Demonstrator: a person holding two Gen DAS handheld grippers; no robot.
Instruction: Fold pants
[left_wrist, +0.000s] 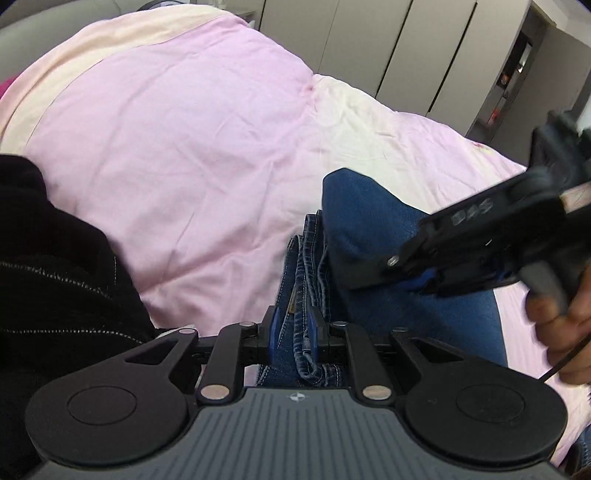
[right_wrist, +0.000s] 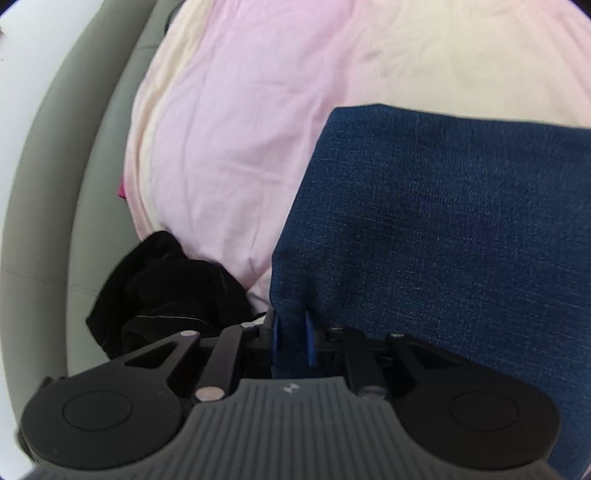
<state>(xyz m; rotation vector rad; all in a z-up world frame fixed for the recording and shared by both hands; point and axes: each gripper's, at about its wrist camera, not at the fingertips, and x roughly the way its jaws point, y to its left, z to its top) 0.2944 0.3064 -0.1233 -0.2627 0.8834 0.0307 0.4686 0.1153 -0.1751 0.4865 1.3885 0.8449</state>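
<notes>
Dark blue denim pants (right_wrist: 443, 229) hang above a pink-and-cream quilt (left_wrist: 192, 147), beside a black garment (right_wrist: 166, 291). Left gripper (left_wrist: 293, 332) clamps the bunched seams; right gripper (right_wrist: 291, 339) pinches a folded edge. Thick layers could slip from either grip, skewing the fold.

Count: one pair of blue jeans (left_wrist: 373, 229); two grippers in the left wrist view, the left gripper (left_wrist: 293, 332) at the bottom and the right gripper (left_wrist: 380, 264) coming in from the right; one hand (left_wrist: 565, 325) visible, on the right gripper's handle; one pink-and-cream duvet (left_wrist: 184, 147); one black garment (left_wrist: 55, 266) at the left edge; wardrobe doors (left_wrist: 369, 48) in the background, at least three panels, exact number unclear; right wrist view adds one grey padded headboard (right_wrist: 92, 155); same jeans, duvet and black garment there.
</notes>
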